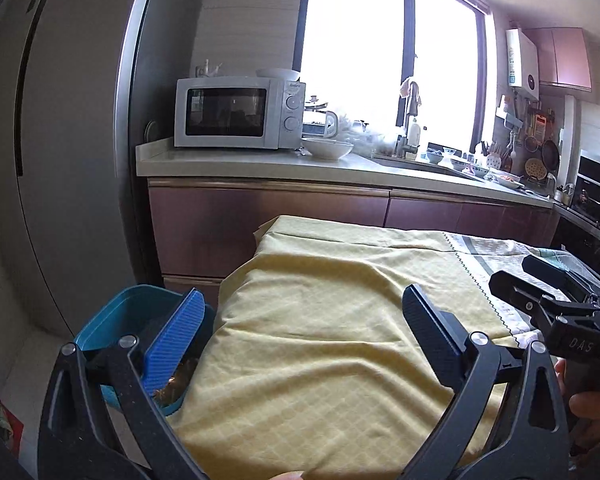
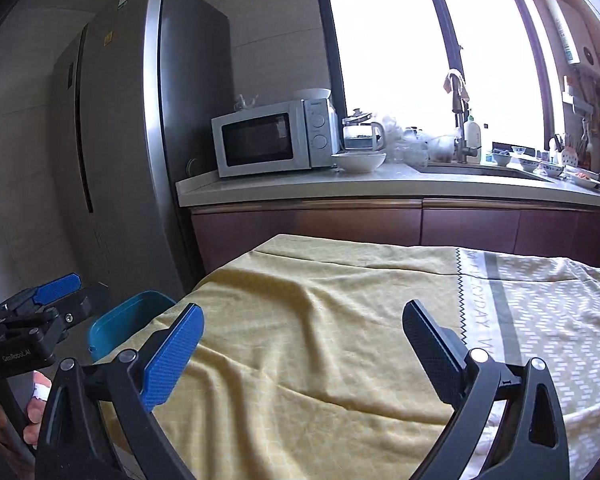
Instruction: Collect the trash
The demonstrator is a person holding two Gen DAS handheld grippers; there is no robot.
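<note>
Two grippers hang over a table draped in a yellow cloth (image 1: 320, 320), and both stand with their jaws spread wide and nothing between the pads. At the far left a tall steel fridge (image 2: 140, 120) fills the wall. Low beside the table's left edge sits a blue bin (image 1: 116, 316); the left wrist view shows some brownish scraps in its bottom, partly hidden behind the blue pad, and what they are cannot be told. The left gripper (image 1: 304, 340) hovers above the cloth's left part, its left finger over the bin's rim, not touching it as far as the view shows. Behind, a white microwave (image 1: 236, 114) stands on the pale counter (image 1: 260, 166), with a white bowl (image 1: 326, 148) just beside it on the right. The cloth is wrinkled and bare where the jaws frame it. The right gripper (image 2: 304, 340) hangs over the middle of the cloth, near the seam where the yellow meets a patterned green-and-white strip (image 2: 540, 304). Further right on the counter are a tap (image 2: 458, 120) and a sink with small dishes around it, under a bright window (image 2: 420, 40).
</note>
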